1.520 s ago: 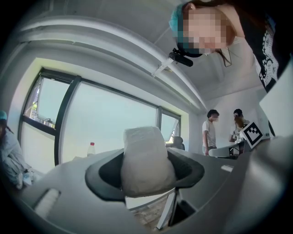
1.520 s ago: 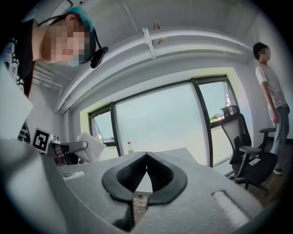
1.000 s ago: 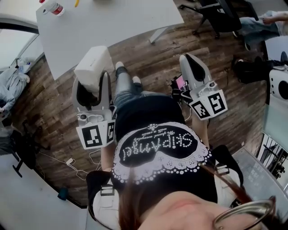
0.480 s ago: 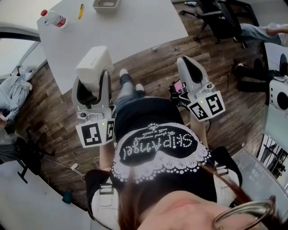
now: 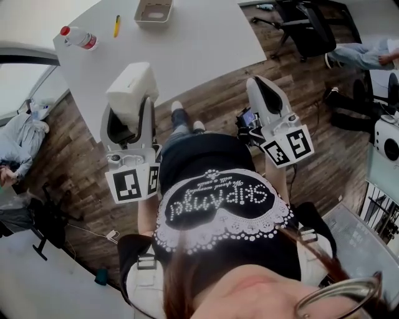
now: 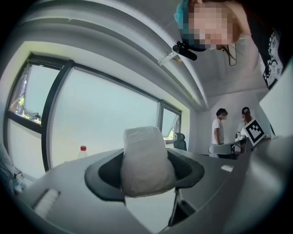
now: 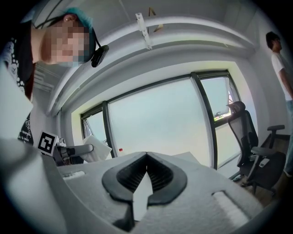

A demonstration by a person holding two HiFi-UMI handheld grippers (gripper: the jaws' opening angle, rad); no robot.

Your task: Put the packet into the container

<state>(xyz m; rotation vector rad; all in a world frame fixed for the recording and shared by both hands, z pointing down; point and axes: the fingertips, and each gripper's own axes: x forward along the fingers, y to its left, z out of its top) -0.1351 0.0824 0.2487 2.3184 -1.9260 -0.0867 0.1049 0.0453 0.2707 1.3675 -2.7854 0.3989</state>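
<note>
White packet [image 5: 131, 84] clamped in left gripper [image 6: 146, 170], jaws wide because of its bulk, held level just short of white table [image 5: 187, 56]. Right gripper [image 7: 146, 157] closed on nothing, idle alongside. Container [image 5: 154, 10] at table's far edge, well apart from packet; probably carry-in step.

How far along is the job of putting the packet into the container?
Done: the left gripper has the packet clamped. In hand: it is held in the air near the table. Left: placing it in the container at the table's far side.
</note>
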